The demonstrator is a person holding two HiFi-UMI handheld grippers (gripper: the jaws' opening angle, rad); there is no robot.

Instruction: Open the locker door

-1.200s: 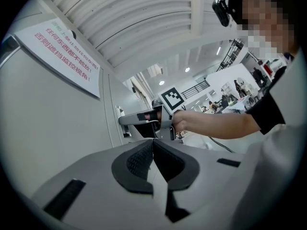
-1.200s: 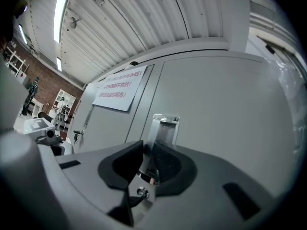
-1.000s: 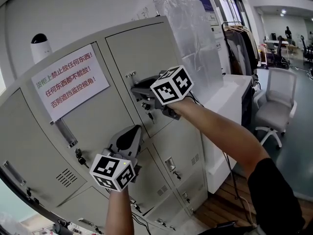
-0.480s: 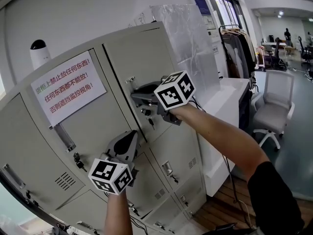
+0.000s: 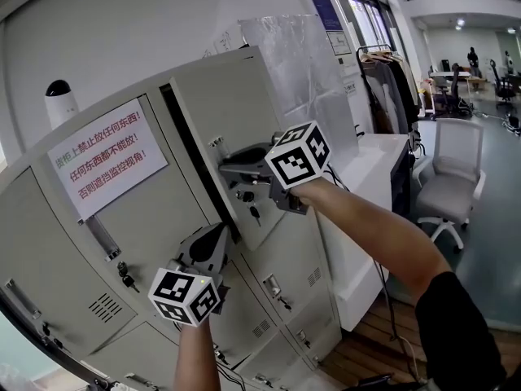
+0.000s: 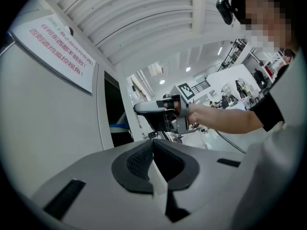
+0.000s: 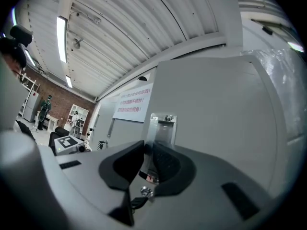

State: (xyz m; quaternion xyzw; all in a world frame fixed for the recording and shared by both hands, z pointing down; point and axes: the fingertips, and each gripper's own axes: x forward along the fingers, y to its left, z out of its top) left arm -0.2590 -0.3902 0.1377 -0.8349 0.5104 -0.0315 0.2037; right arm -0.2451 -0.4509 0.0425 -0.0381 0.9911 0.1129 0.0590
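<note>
The grey locker door (image 5: 236,108) stands ajar, with a dark gap (image 5: 191,165) along its left edge. My right gripper (image 5: 229,169) is shut on the door's metal handle (image 7: 160,131), which sits between the pads in the right gripper view. A key (image 5: 254,212) hangs from the lock just below. My left gripper (image 5: 218,235) hovers lower left, near the door's bottom corner, shut with nothing in it. In the left gripper view its tips (image 6: 152,145) point at the gap (image 6: 116,116) and the right gripper (image 6: 146,108).
A white sign (image 5: 106,157) with red print is stuck on the neighbouring door. A small white device (image 5: 59,100) stands on the lockers. Plastic sheeting (image 5: 301,63) hangs right of the door, beside a white counter (image 5: 370,157) and an office chair (image 5: 452,177). Lower doors (image 5: 273,287) are closed.
The door has swung further open and the dark gap at its left edge has widened. My right gripper came outward with the handle. The left gripper barely moved.
</note>
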